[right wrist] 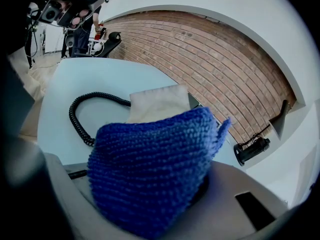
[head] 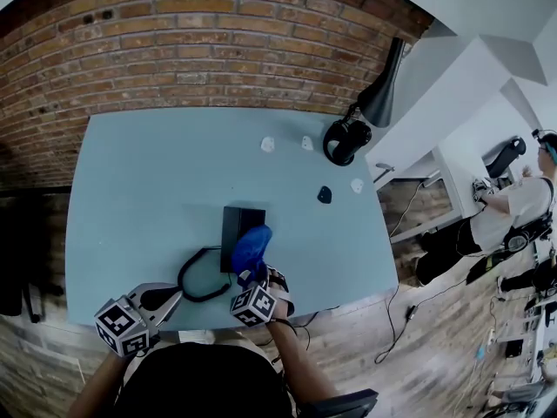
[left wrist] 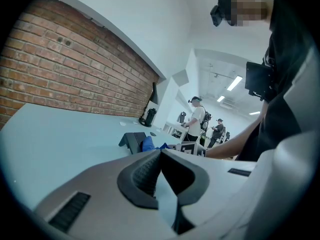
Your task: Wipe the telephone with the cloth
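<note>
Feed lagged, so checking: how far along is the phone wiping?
Done: the cloth is picked up, clamped in the right gripper. In hand: it sits over the telephone's near corner. Left: the wiping itself; no cleaned area can be told. The left gripper is shut and empty beside the cord.

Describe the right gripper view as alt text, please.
A blue knitted cloth, gripped in the right claw, fills the foreground. Behind it the telephone and its black coiled cord lie on a pale blue table, before a brick wall.
</note>
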`<state>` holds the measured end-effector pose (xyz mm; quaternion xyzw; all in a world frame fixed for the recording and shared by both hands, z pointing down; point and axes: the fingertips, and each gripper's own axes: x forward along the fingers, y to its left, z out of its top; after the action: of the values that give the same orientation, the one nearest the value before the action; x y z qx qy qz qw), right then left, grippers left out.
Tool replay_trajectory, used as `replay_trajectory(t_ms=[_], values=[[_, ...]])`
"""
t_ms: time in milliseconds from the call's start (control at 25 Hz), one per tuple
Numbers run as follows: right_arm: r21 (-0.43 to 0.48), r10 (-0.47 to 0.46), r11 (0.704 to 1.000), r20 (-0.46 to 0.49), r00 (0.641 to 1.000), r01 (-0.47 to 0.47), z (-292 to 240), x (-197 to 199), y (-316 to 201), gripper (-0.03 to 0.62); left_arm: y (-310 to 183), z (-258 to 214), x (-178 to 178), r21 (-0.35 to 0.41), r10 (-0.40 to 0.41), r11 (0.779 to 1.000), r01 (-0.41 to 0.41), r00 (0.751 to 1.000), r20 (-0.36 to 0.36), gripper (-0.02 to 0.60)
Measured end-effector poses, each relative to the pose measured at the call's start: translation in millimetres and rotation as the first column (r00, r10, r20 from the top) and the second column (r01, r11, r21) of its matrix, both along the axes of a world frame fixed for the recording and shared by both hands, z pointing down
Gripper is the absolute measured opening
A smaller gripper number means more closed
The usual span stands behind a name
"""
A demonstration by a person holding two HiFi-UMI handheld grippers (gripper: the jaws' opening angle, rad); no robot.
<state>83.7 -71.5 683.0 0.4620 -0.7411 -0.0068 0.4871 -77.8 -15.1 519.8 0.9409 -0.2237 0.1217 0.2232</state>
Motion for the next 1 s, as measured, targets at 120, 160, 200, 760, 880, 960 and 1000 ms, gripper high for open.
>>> replay_trajectory(t_ms=[120, 160, 200, 760, 880, 960, 1000], values=[[-0.007, -0.004, 1.0, 0.004, 1.0, 0.004, 2.5, -1.4, 4.5, 0.061, 1.3, 1.0, -0.1, 0.0, -0.003, 1.0, 0.003, 1.0, -0.001, 0.023], [-0.01, -0.002, 1.0, 0.011, 1.0, 0.002, 3.0, -1.7, 6.0, 0.061, 1.5, 0.4, 0.2, 0.0, -0.003, 1.0, 0.003, 1.0, -0.001, 0.023], [-0.013, 0.002, 1.0, 0.022, 1.0, -0.001, 3.1, -2.0, 7.2, 0.061, 1.6, -0.3, 0.3, 0.001, -0.002, 1.0, 0.002, 1.0, -0.001, 0.023], [0.139, 0.0, 0.99, 0.166, 0.986, -0.023, -56.8, 43.3, 6.5, 0.087, -8.7, -4.9, -27.0, 0.006, -0.078, 0.997, 0.078, 0.997, 0.007, 0.025], [0.291, 0.035, 0.956, -0.021, 0.999, -0.027, -101.2, 86.9, -33.7, 0.087, -8.3, -4.5, -34.3, 0.0, -0.094, 0.996, 0.094, 0.996, 0.009, 0.023], [0.357, 0.073, 0.934, -0.111, 0.991, -0.029, -126.0, 108.3, -62.6, 0.087, -7.2, -3.5, -37.5, 0.001, -0.1, 0.995, 0.1, 0.995, 0.012, 0.023], [0.393, 0.091, 0.919, -0.158, 0.983, -0.022, -138.0, 115.5, -76.7, 0.087, -6.9, -3.3, -38.5, 0.001, -0.103, 0.995, 0.103, 0.995, 0.013, 0.023]])
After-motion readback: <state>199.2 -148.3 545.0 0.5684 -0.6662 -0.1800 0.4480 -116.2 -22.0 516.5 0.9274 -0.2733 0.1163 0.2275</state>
